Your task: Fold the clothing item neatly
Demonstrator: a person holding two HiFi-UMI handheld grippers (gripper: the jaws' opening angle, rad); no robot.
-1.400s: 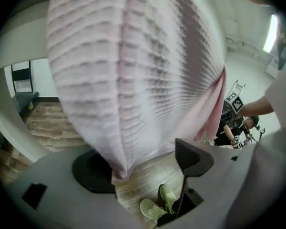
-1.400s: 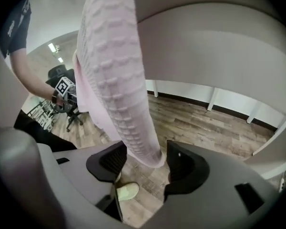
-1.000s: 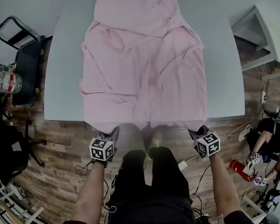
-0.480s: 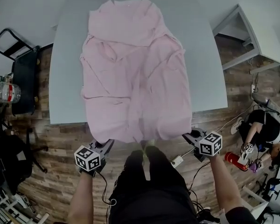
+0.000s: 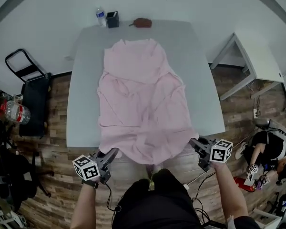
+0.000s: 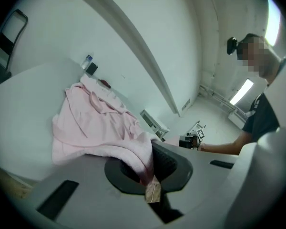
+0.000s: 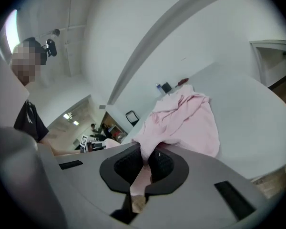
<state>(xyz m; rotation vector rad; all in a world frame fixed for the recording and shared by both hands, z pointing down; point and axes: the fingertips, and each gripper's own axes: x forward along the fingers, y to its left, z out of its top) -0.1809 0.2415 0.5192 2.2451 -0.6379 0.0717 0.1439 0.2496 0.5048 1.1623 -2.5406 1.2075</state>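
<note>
I have the left gripper (image 5: 113, 152) closed tight on the near left corner of the pale pink, wrinkled cloth garment (image 5: 143, 109); in the left gripper view a fold of pink fabric is pinched between its dark pads. The right gripper (image 5: 194, 143) is clamped the same way on the near right corner, with pink cloth bunched between its jaws in the right gripper view. Both grippers sit just off the near edge of the light grey rectangular table (image 5: 86, 80), well apart from each other, and the hem between them sags in a shallow curve past that edge. The rest of the garment lies spread along the table's middle, its collar end toward the far side. Beyond it at the far edge stand a clear water bottle (image 5: 100, 17), a small black box-shaped holder (image 5: 112, 19) and a brown pouch (image 5: 142, 23). A black folding chair (image 5: 31, 94) is on the left, on the wood plank floor (image 5: 52, 175).
</note>
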